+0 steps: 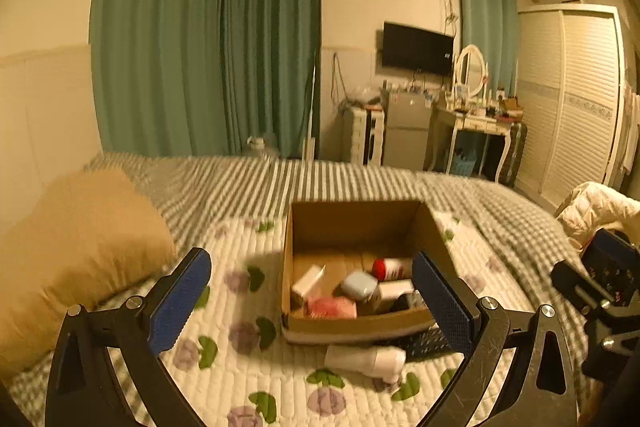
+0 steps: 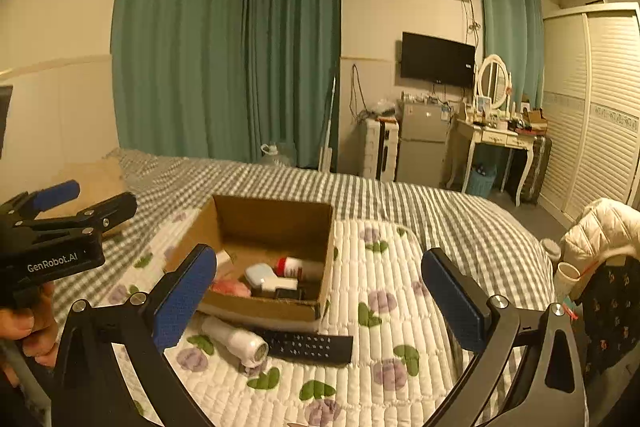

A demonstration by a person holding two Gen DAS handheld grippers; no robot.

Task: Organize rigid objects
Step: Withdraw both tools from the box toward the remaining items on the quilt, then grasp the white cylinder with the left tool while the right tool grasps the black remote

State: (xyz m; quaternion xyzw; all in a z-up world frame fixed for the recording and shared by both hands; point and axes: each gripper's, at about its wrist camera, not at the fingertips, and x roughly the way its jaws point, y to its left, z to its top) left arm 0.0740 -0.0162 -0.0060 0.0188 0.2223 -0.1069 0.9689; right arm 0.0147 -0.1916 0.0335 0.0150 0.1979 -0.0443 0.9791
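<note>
An open cardboard box sits on the floral quilt spread over the bed. Inside it lie a red-capped white bottle, a pale blue case, a white carton, a pink packet and something dark at the near wall that is too blurred to name. In the left wrist view a further white box leans at the box's left side.

Outside, just beside the box's near wall, a white bottle lies on its side on the quilt, and a black remote control lies flat next to it, touching or nearly touching.

The left tongs are spread wide and hold nothing, hovering short of the box. The right tongs are likewise spread and empty, above the quilt near the remote
</note>
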